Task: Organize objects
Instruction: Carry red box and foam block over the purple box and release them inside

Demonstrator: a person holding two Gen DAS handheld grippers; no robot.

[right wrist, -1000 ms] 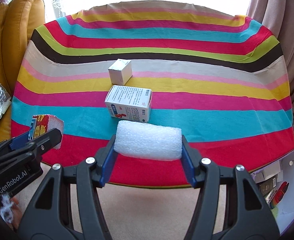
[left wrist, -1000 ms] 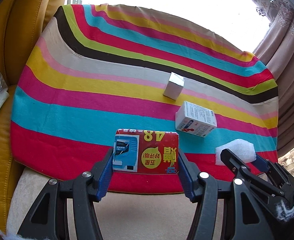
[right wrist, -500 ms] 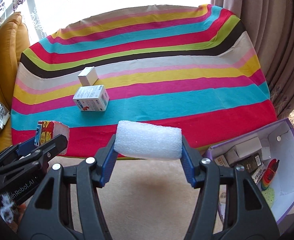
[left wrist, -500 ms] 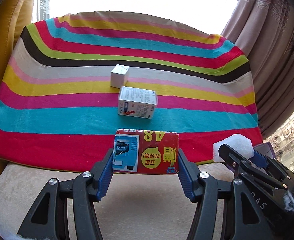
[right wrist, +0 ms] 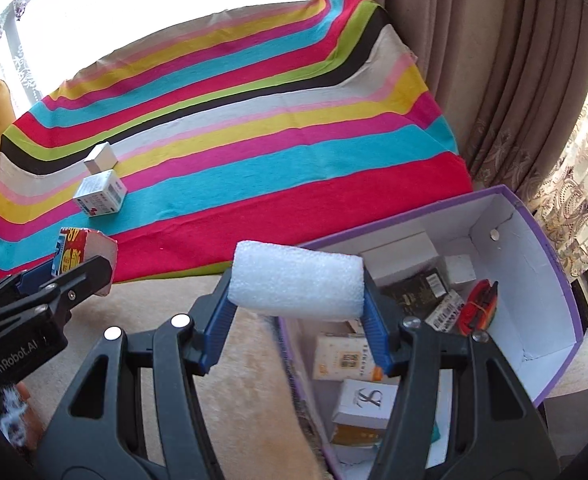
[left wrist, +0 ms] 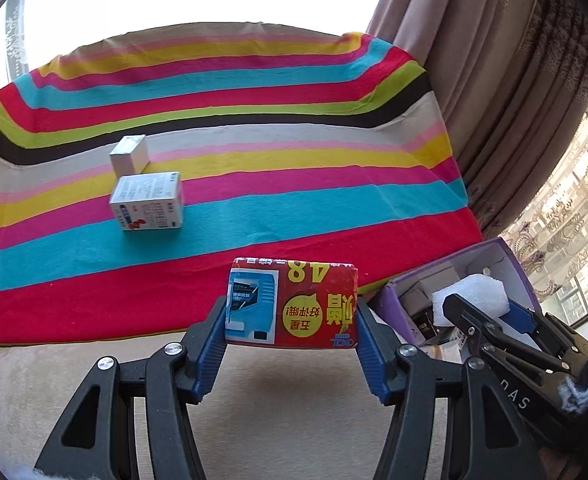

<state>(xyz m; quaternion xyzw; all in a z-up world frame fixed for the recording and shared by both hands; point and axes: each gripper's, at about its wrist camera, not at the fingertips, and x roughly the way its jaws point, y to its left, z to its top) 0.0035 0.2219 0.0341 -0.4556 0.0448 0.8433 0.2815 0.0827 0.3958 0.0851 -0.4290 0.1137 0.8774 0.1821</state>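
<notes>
Clamped on both sides: left gripper (left wrist: 291, 314) pressing its blue pads against the ends of the red packet (left wrist: 294, 306), right gripper (right wrist: 297, 294) squeezing the white foam block (right wrist: 298, 282) the same way. No slack visible at either grip, both loads held clear of any surface.

Compared with a second ago, swung well to the right and rolled. Then hanging over the near edge of the striped cloth (left wrist: 253, 168); now past it, above the beige cushion (left wrist: 285, 408). Purple storage box (right wrist: 534, 248), barely a corner at the frame edge a second ago, now open below and ahead of the right gripper, already holding several small cartons and a red-and-black item. Foam block just over the box's near-left wall, so probably the first to drop. Red packet short of the box, beside its left wall in the left wrist view.

Left behind on the cloth: printed white carton (left wrist: 147, 200) and, just beyond it, small plain box (left wrist: 129, 155), seemingly untouched.

Likely meaning: carry step nearly over, release into the box next, then a return trip for the remaining two.
</notes>
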